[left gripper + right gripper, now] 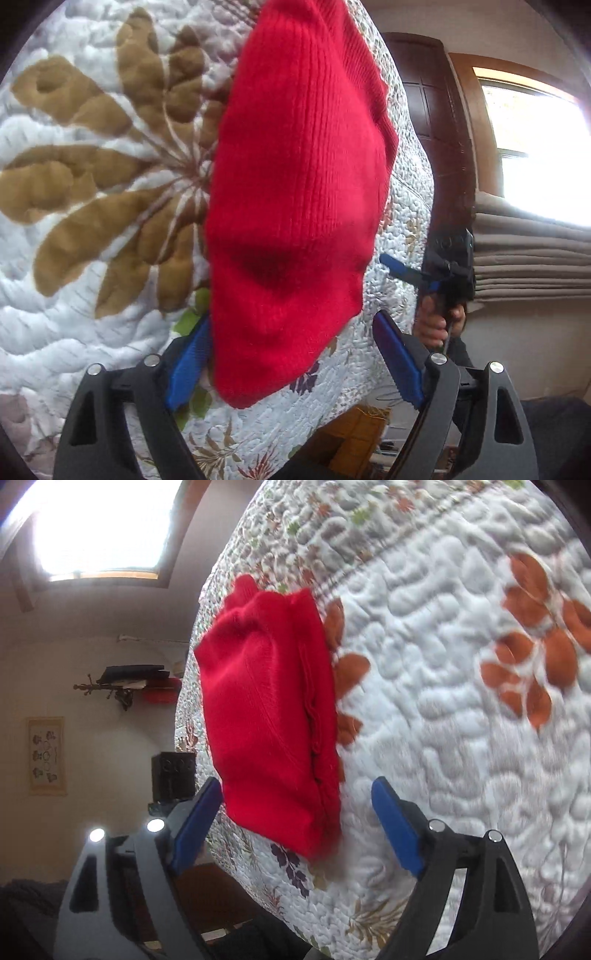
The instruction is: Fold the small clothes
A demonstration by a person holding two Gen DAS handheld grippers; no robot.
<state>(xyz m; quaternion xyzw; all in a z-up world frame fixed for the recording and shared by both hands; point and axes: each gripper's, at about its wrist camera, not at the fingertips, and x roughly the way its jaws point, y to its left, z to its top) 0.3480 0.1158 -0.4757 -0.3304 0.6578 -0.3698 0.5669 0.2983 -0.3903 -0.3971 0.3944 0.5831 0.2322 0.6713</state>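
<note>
Quilt (443, 701) bears folded red garment (269, 716), its layers blurred.

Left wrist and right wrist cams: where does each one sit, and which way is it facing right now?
Left wrist: on the left gripper, looking along its open blue fingers at the red knit garment on the quilt; the right gripper and hand show beyond.
Right wrist: on the right gripper, jaws open, facing the garment near the quilt's edge.
Shared: garment, quilt.
</note>
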